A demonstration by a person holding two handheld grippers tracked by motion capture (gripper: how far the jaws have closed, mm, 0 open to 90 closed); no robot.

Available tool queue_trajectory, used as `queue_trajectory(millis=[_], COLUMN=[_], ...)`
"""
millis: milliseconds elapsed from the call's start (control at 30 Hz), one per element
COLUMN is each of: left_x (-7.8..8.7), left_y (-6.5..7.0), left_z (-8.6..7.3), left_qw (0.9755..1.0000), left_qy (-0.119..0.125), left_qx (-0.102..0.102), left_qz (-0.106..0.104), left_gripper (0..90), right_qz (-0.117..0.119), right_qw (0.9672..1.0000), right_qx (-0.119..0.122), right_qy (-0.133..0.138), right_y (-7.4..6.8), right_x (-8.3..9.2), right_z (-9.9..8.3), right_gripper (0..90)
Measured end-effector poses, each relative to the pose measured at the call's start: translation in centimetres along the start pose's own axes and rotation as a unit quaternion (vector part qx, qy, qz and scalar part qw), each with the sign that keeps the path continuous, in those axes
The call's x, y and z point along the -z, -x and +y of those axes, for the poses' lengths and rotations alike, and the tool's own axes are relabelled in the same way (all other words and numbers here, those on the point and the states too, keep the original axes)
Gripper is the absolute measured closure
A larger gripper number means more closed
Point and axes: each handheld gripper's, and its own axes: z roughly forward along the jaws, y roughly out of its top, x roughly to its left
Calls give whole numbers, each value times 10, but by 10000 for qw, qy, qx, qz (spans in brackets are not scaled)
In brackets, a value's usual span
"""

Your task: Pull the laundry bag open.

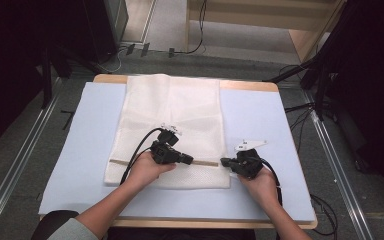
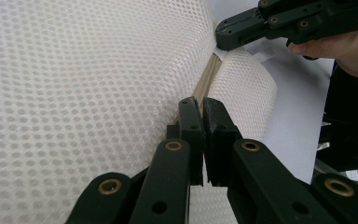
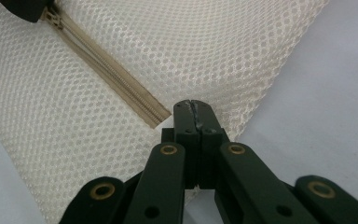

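Pale blue padded mat (image 1: 260, 125) covering a wooden table, grey floor and dark stands around it; contents listed from the person's edge outward.

Item 1: two bare forearms entering from the near edge, each hand holding a black two-jaw gripper with trailing cable.

Item 2: left gripper (image 1: 189, 159), held over the near part of the bag and pointing toward the right gripper. In the left gripper view (image 2: 201, 116) its jaws stand nearly together, a narrow slit between them, nipped on the beige zipper where it runs under their tips.

Item 3: right gripper (image 1: 224, 162), at the bag's right edge, pointing toward the left one. In the right gripper view (image 3: 193, 109) its jaws are pressed together, pinching the mesh edge just beside the closed end of the zipper.

Item 4: cream-white mesh laundry bag (image 1: 172, 110), flat rectangle, lying on the middle of the mat and reaching from near the person to the far table edge. Honeycomb weave (image 2: 74, 84); the fabric is lifted and rippled around both grips (image 3: 191, 51).

Item 5: beige zipper (image 1: 130, 162), a straight line across the bag's near end, running between the two grippers (image 3: 116, 70); it shows as a closed tan band (image 2: 205, 81).

Item 6: small white tag-like piece (image 1: 250, 144) on the mat just beyond the right gripper.
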Motion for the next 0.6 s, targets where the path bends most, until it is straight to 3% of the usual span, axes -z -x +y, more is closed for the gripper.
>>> queue_trajectory(millis=[167, 600], left_x=[6, 30], left_y=[2, -9], left_z=[-3, -15], left_qw=[10000, 9999], left_qy=[78, 103], left_qx=[-4, 19], left_qz=[-2, 53], left_gripper=[889, 889], right_qz=[12, 28], right_qw=[10000, 10000], right_qx=[4, 7], right_qy=[2, -3], right_y=[0, 1], right_x=[0, 0], right_z=[0, 0], right_gripper=[900, 900])
